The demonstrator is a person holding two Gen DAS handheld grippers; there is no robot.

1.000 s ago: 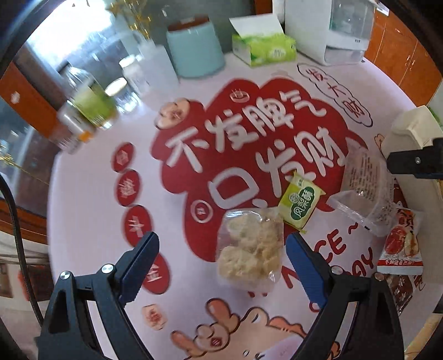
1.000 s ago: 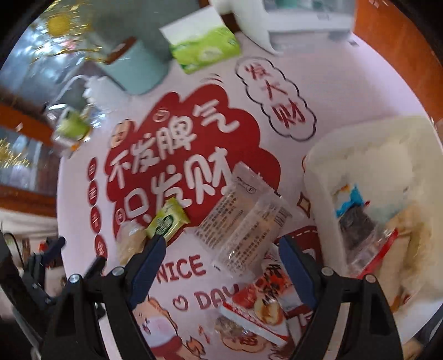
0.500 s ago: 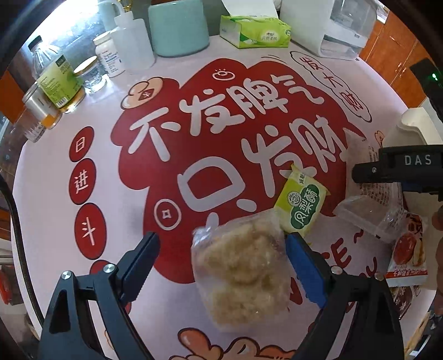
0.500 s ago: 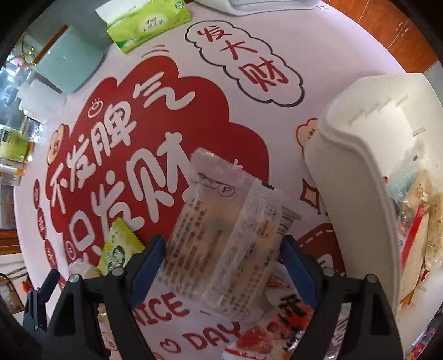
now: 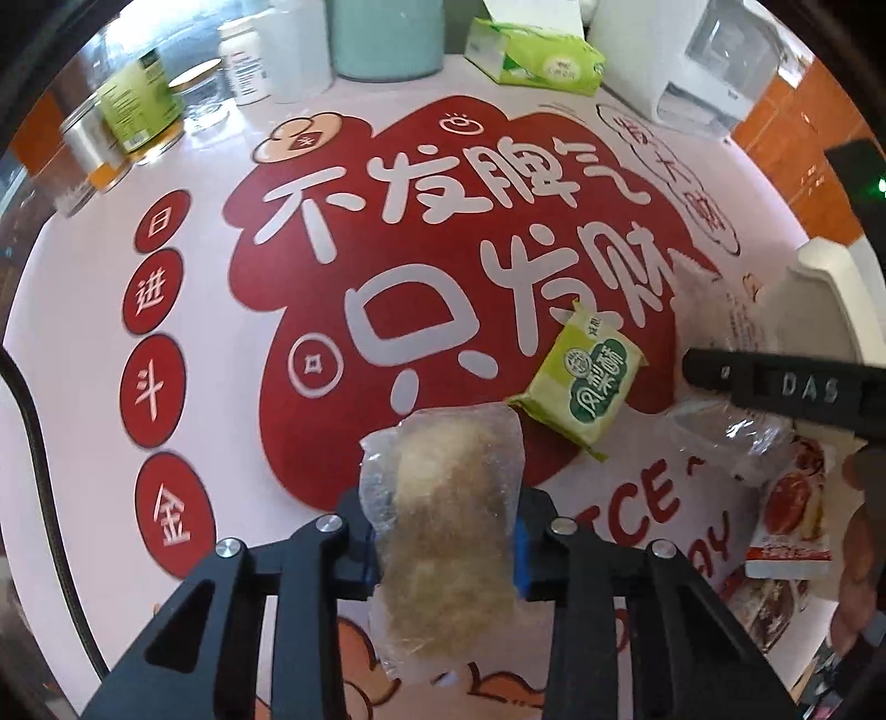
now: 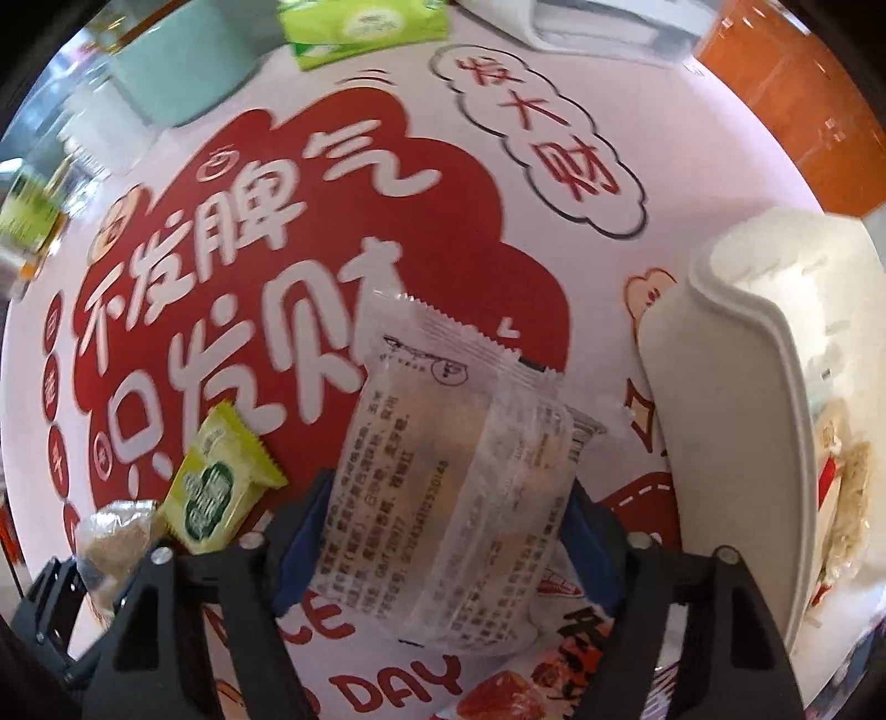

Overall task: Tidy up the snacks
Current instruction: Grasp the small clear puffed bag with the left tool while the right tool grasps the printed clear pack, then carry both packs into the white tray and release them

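Note:
My left gripper [image 5: 443, 545] is shut on a clear packet of beige puffed snack [image 5: 443, 498], which stands up between its blue pads. My right gripper [image 6: 448, 531] is shut on a clear printed snack packet [image 6: 443, 476], just left of the white basket [image 6: 725, 432]. The basket holds several snacks. A green pastry packet [image 5: 581, 376] lies on the red-and-white mat between the grippers; it also shows in the right wrist view [image 6: 216, 487]. A red-date packet [image 5: 792, 509] lies at the right. The right gripper's black body [image 5: 786, 387] shows in the left wrist view.
At the back stand a teal canister [image 5: 382, 39], a green tissue box [image 5: 531, 58], a white appliance [image 5: 709, 61], white bottles [image 5: 243, 66] and glass jars [image 5: 138, 99]. Orange cabinets [image 6: 786, 94] stand behind the table's right side.
Both grippers came down and closed: the left onto the puffed snack packet, the right onto the clear printed packet. Both were open a second ago.

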